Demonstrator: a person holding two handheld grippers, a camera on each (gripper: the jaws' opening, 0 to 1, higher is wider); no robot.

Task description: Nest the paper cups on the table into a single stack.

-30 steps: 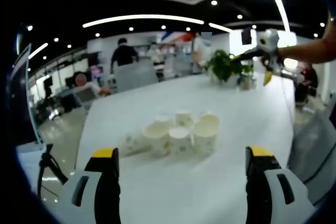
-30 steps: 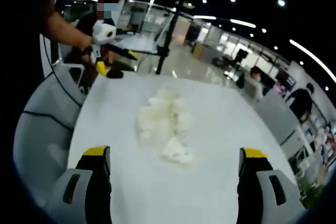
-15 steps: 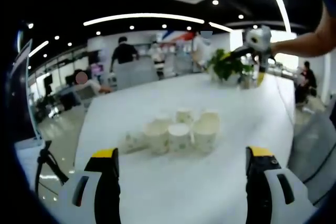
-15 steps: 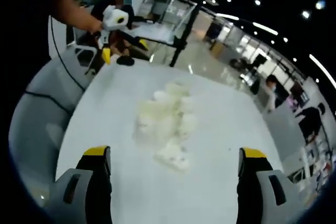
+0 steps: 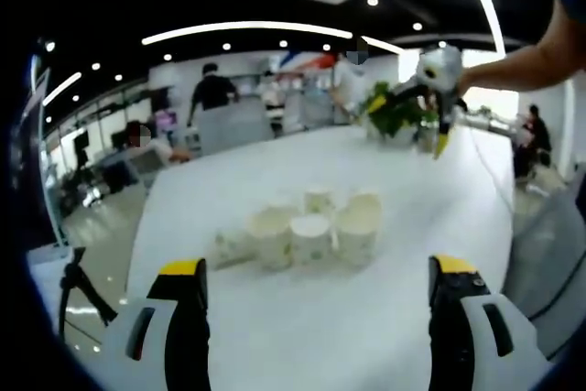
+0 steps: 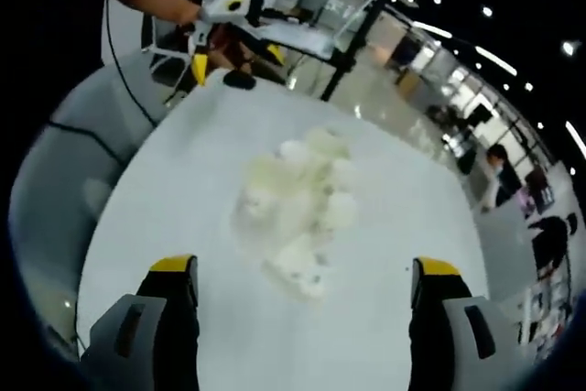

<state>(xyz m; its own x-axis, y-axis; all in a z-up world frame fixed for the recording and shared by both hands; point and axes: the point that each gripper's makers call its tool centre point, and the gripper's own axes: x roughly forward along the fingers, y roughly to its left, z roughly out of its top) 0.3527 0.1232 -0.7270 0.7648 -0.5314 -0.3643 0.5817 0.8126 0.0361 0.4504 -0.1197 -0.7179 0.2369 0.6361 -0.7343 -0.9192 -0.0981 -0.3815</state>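
White paper cups (image 5: 311,233) sit clustered mid-table, unstacked, touching each other; one cup (image 5: 226,246) lies toppled beside them. Left gripper (image 5: 316,313) and right gripper (image 6: 302,309) both hover near the white table (image 5: 439,217) edge, jaws wide, holding nothing. Potted plant (image 5: 396,114) at far end.

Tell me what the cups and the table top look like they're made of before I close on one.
The cups look like thin paper: matte off-white walls with a faint greenish print and rolled rims. The table looks like a smooth white laminate or painted board with a slight sheen; which one, I cannot tell. Both tongs, left and right, stand open.
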